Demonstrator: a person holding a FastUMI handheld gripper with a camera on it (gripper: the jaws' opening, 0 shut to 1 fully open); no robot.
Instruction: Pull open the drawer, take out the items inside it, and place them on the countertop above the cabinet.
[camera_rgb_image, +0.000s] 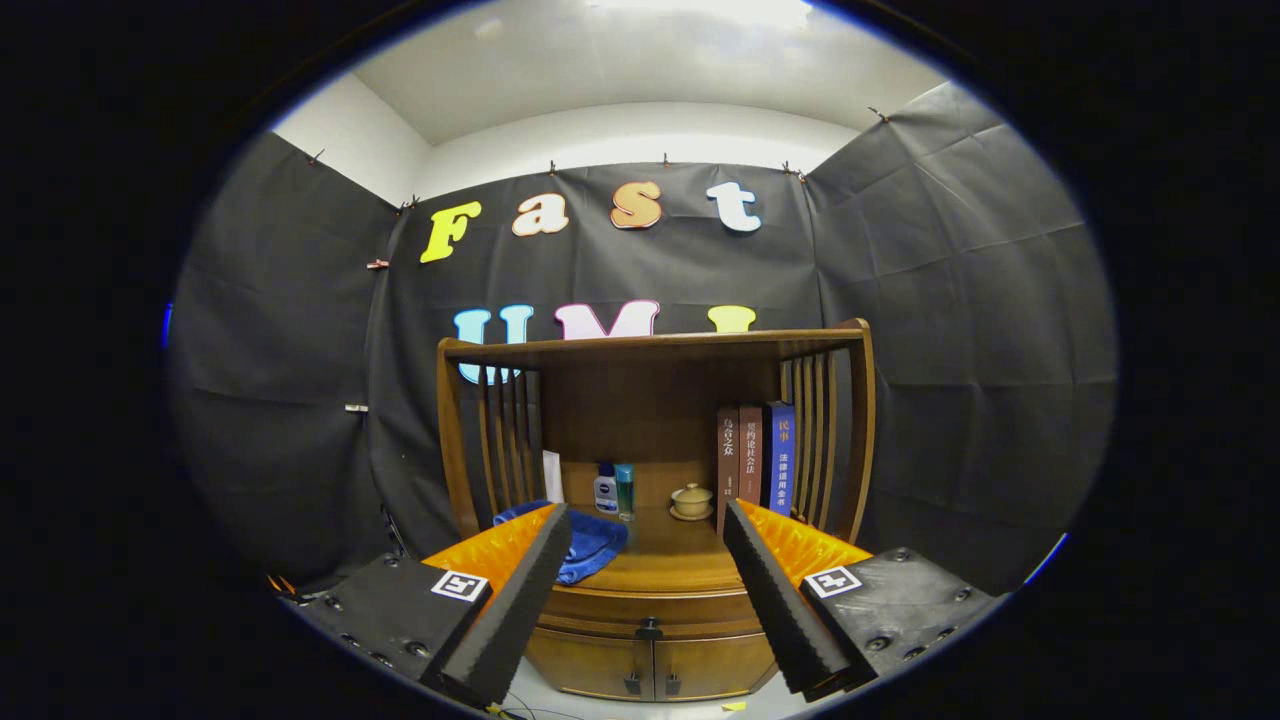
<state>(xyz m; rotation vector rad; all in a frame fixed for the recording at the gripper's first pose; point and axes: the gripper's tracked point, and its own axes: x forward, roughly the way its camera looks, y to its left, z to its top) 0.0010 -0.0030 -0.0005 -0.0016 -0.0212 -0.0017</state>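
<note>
Gripper (648, 520) spread wide, nothing between the fingers; both fingers hang in the air in front of the cabinet, touching nothing. The left finger (515, 600) overlaps part of the blue cloth in the view, and the right finger (780, 600) rises just below the books.

Wooden cabinet (650, 640) stands against the black cloth wall, beyond the fingers and centred between them. Drawer (645, 607) is shut: its front sits flush under the worktop edge, with a small dark knob (650, 629) at the middle. The drawer's contents cannot be seen. Below the drawer are two closed cabinet doors (650, 668), each with a small dark pull near the centre seam.

Worktop (680, 555) above the drawer carries:
- a blue cloth (592, 545), crumpled, on the left side, partly behind the left finger;
- a white bottle with a blue cap (605, 490) and, touching or just beside it on the right, a slim teal bottle (624, 490), both upright near the back panel;
- a small pale lidded cup on a saucer (691, 500), right of the bottles and near the books;
- three books (755, 465) upright, spines outward, pressed together against the right slatted side: two brown, one blue;
- a white card or sheet (552, 476) standing upright beside the left slats.

A wooden hutch (650, 350) with slatted sides and a flat top board rises over the worktop. The centre front strip of the worktop, between the fingers, is bare wood.
</note>
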